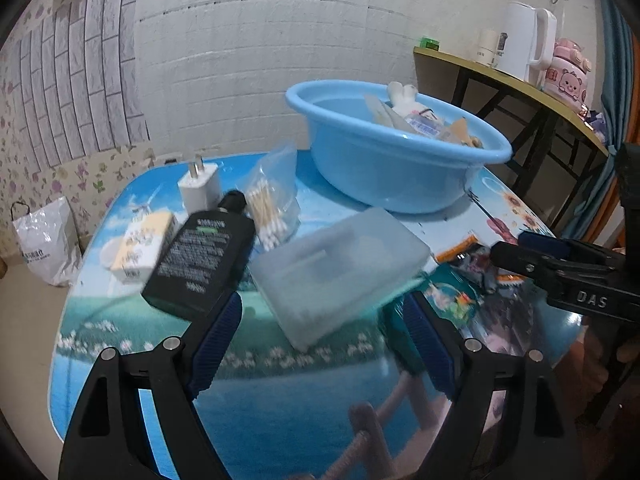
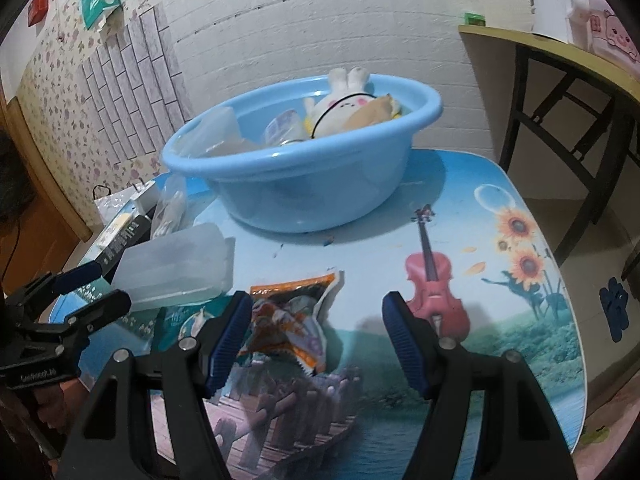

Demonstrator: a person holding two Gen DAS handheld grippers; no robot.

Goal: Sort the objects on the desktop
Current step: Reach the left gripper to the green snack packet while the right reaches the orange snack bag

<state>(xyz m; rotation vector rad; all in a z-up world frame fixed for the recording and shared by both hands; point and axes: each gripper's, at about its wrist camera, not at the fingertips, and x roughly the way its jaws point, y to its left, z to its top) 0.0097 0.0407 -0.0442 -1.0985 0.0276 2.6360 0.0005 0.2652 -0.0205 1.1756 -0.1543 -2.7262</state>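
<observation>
With the frosted translucent plastic box (image 1: 340, 272) lying mid-tabletop between my spread, empty left fingers (image 1: 218, 340), I should straddle its short sides squarely, my right fingers (image 2: 230, 340) agape over the orange snack packet (image 2: 288, 320), the pale-blue plastic basin (image 1: 400, 168) beyond on the scenery-printed tabletop (image 1: 280, 400).

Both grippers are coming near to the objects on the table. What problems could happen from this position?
1. The left gripper is open around the translucent box, but the black bottle lies right beside its left finger; closing may push or pinch the bottle.
2. The right gripper is open over the orange snack packet, which lies flat and may slip out.
3. The two grippers work close together and could collide.
</observation>
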